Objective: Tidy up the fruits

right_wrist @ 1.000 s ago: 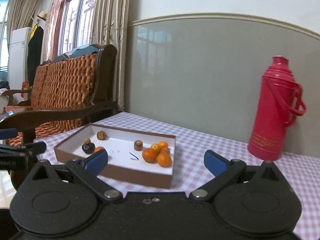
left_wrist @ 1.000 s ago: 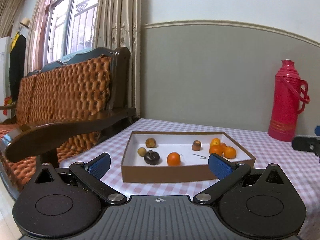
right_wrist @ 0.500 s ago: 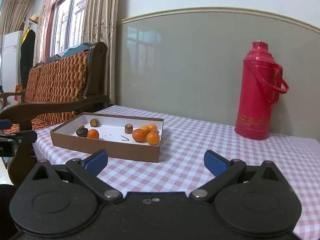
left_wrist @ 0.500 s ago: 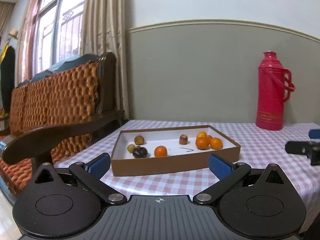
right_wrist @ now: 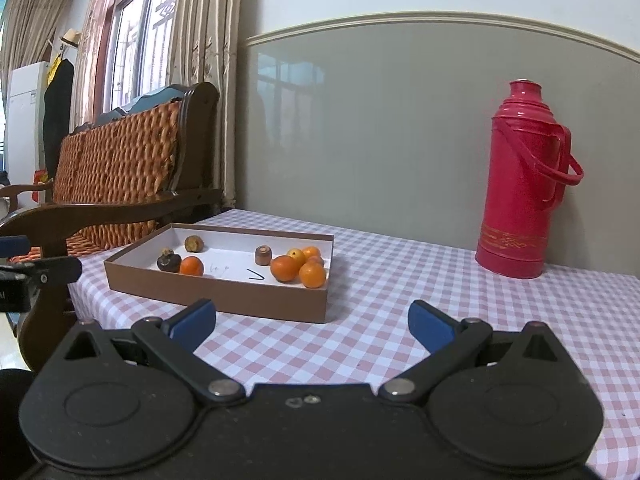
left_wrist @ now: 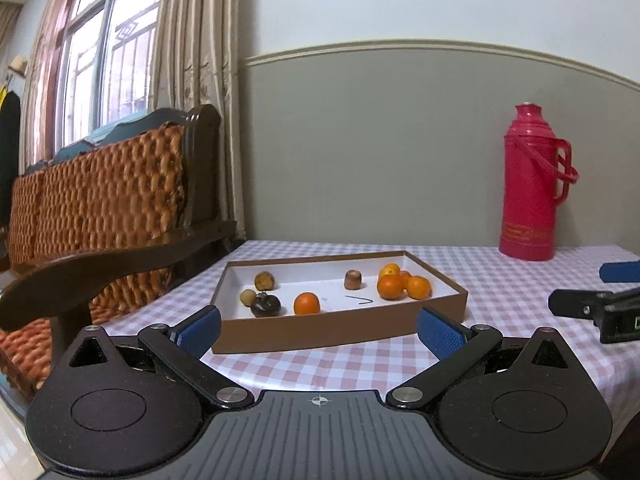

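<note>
Both grippers have drawn back from the shallow cardboard box over the last second, so it sits smaller and farther off in each wrist view than it did. The left gripper and the right gripper hover short of the box's near wall above the checked tablecloth, jaws spread wide and gripping nothing. Inside, a cluster of small oranges sits at the box's right end, one lone orange lies near the front wall beside a dark fruit, and brown fruits lie toward the left end. This layout fits either a sort in progress or grippers retiring, so I cannot judge the step. A red thermos stands by the wall.
</note>
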Tool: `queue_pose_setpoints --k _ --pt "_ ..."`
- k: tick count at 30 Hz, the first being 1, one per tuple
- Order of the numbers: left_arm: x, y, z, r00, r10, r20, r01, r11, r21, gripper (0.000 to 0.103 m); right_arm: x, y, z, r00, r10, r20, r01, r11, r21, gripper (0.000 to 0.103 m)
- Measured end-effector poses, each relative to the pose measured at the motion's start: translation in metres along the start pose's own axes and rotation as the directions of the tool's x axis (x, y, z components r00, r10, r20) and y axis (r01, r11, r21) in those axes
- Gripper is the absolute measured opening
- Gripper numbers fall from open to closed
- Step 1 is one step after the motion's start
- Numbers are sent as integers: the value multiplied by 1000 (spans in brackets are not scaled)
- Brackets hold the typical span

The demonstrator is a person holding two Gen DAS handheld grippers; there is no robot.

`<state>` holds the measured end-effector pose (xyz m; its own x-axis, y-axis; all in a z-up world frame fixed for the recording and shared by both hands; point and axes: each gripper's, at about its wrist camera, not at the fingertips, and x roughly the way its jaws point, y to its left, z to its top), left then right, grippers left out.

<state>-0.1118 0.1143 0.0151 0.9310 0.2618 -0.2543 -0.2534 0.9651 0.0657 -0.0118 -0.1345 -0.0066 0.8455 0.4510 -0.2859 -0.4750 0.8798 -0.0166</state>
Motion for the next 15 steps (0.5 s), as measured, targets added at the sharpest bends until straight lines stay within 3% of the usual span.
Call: queue_pose_setpoints --k 15 --pt "-1 -1 -1 1000 0 -1 0 1000 -17 103 2 -2 1 1000 2 -10 -2 1000 2 97"
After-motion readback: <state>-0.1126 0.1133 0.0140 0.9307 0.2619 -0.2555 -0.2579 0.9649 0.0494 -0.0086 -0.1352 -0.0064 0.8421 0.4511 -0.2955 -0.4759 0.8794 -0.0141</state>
